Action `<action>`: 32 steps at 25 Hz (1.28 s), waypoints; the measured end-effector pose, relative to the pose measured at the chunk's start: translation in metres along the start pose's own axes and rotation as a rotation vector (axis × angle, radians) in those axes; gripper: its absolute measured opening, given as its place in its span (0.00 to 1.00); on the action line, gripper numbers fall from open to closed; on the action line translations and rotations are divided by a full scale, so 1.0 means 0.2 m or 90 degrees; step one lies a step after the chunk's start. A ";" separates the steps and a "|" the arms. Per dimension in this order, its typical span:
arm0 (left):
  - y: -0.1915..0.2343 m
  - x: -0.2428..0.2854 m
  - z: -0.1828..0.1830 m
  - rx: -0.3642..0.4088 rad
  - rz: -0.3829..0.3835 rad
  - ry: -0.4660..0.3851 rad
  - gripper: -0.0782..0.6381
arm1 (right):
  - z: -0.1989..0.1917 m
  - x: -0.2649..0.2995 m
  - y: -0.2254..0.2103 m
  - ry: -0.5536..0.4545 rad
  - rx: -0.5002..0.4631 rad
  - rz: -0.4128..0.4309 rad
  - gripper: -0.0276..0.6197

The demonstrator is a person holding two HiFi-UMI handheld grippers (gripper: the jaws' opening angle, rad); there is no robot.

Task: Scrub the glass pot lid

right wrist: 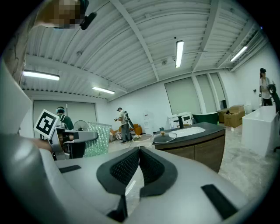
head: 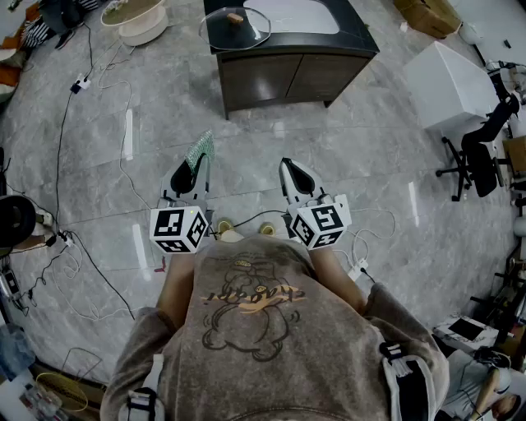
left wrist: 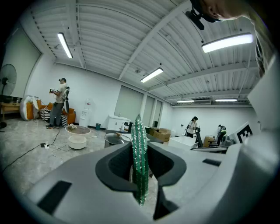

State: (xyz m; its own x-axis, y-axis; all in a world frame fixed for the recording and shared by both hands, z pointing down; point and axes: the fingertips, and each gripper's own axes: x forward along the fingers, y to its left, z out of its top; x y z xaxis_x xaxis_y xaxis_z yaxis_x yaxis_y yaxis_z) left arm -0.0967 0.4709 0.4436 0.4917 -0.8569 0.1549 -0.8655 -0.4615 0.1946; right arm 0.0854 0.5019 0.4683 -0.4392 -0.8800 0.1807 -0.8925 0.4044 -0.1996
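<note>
The round glass pot lid (head: 234, 25) with a brown knob lies flat on the left end of the dark-topped wooden sink cabinet (head: 283, 72), beside the cabinet's white basin (head: 302, 15). Both grippers hang over the grey marble floor (head: 271, 140), well short of the cabinet's front and pointing roughly toward it. The left gripper (head: 194, 167) has its jaws clamped on a green glittery scrubbing cloth (head: 200, 149), which stands on edge between the pads and sticks out past the tips toward the cabinet. The right gripper (head: 288, 169), near the left one, has its jaws pressed together with nothing between them. Left of the cabinet stands a round white low table (head: 140, 23). To the cabinet's right are a white box (head: 448, 82) and a black office chair (head: 481, 156).
</note>
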 end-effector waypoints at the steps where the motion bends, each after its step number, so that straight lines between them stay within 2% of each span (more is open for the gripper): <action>1: 0.01 0.01 0.00 -0.002 -0.003 0.001 0.23 | 0.00 0.02 0.00 0.001 0.002 0.002 0.08; 6: 0.09 0.06 0.00 -0.003 -0.009 0.008 0.23 | 0.00 0.12 0.04 -0.007 0.018 0.014 0.09; 15: 0.27 0.09 0.01 0.016 -0.052 0.010 0.23 | -0.04 0.30 0.11 -0.013 0.006 -0.018 0.09; 24: 0.39 0.19 0.06 0.011 -0.061 0.000 0.23 | 0.02 0.42 0.04 -0.028 -0.013 -0.059 0.09; 32: 0.48 0.38 0.10 0.011 -0.058 0.002 0.23 | 0.07 0.67 -0.05 -0.029 -0.012 -0.043 0.09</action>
State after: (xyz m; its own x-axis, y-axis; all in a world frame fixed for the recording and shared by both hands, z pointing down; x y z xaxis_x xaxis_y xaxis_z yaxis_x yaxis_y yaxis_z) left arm -0.1445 0.3558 0.4552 0.5687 -0.8105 0.1405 -0.8188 -0.5413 0.1915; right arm 0.0364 0.3775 0.4814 -0.3735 -0.9157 0.1486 -0.9217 0.3483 -0.1707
